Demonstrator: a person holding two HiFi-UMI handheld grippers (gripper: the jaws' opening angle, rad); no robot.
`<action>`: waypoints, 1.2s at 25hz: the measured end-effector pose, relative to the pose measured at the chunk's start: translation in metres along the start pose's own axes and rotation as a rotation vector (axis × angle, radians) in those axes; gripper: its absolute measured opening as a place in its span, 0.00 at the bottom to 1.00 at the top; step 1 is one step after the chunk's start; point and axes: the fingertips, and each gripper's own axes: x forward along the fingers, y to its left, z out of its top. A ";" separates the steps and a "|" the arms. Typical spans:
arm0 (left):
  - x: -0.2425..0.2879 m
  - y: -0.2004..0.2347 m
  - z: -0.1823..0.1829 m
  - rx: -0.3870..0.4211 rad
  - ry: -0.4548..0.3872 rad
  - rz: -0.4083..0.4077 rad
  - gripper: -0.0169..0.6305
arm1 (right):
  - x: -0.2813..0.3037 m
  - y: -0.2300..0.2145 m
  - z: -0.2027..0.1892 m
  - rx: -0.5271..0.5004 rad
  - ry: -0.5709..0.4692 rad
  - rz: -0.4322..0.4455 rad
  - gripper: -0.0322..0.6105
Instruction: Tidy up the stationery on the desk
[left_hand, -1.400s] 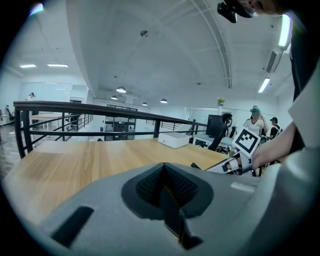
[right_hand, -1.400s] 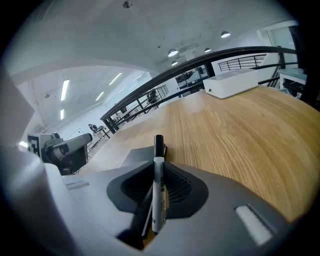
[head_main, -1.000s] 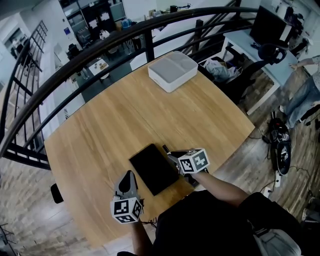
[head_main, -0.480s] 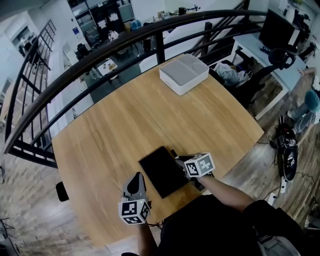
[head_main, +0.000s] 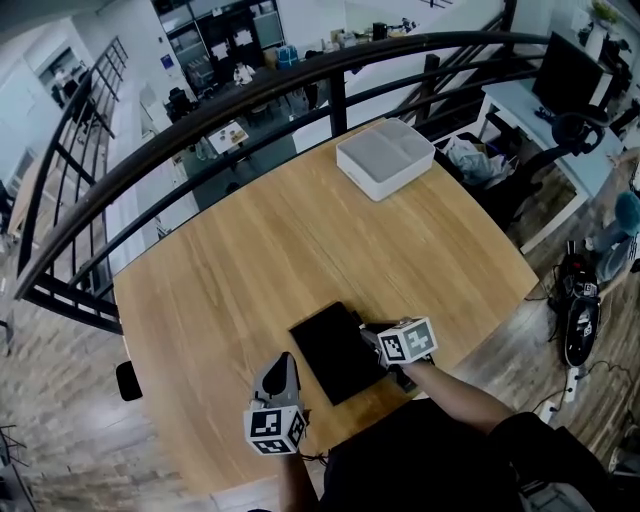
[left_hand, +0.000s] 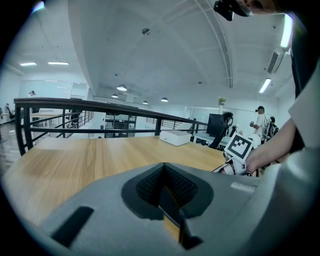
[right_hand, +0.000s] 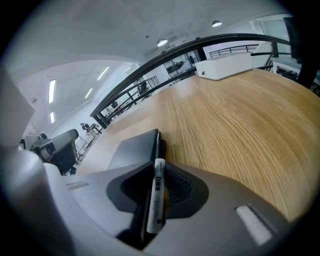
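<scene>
The right tongs (right_hand: 160, 165) angle down at the near edge of the table (head_main: 250, 250), with a white pen (right_hand: 157, 200) standing between their jaws. The pen lies in the slot lengthwise, and the jaws look closed on its barrel. A sliver of light beside it in the right gripper view leaves me unsure how firmly both pads press. Taking it this way makes sense: lying in line with the jaws, a thin round barrel is less likely to roll out.

The pen's long axis follows the line along which the tongs point, away from the person and across the table. Its far end sits just beside the right edge of the black notebook (head_main: 335, 352) and runs roughly parallel to that edge. In the head view the marker cube covers most of it, so I cannot tell whether its tip touches the wood.

The left tongs (head_main: 281, 365) are closed and empty. They sit low at the notebook's near left corner, probably parked out of the way while the right hand works.

The white box (head_main: 385, 160) sits at the far edge, well apart from the pen. It is the likely place for the stationery, so the carry across has not begun.
</scene>
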 end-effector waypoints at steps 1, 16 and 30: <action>0.001 0.000 0.000 -0.001 0.000 0.001 0.03 | 0.000 -0.001 0.000 0.002 0.001 0.002 0.18; 0.001 0.007 0.007 0.006 -0.016 0.025 0.02 | -0.011 -0.004 0.023 0.001 -0.113 0.028 0.07; 0.000 0.006 0.029 0.028 -0.061 0.032 0.02 | -0.069 0.036 0.101 -0.369 -0.403 0.036 0.06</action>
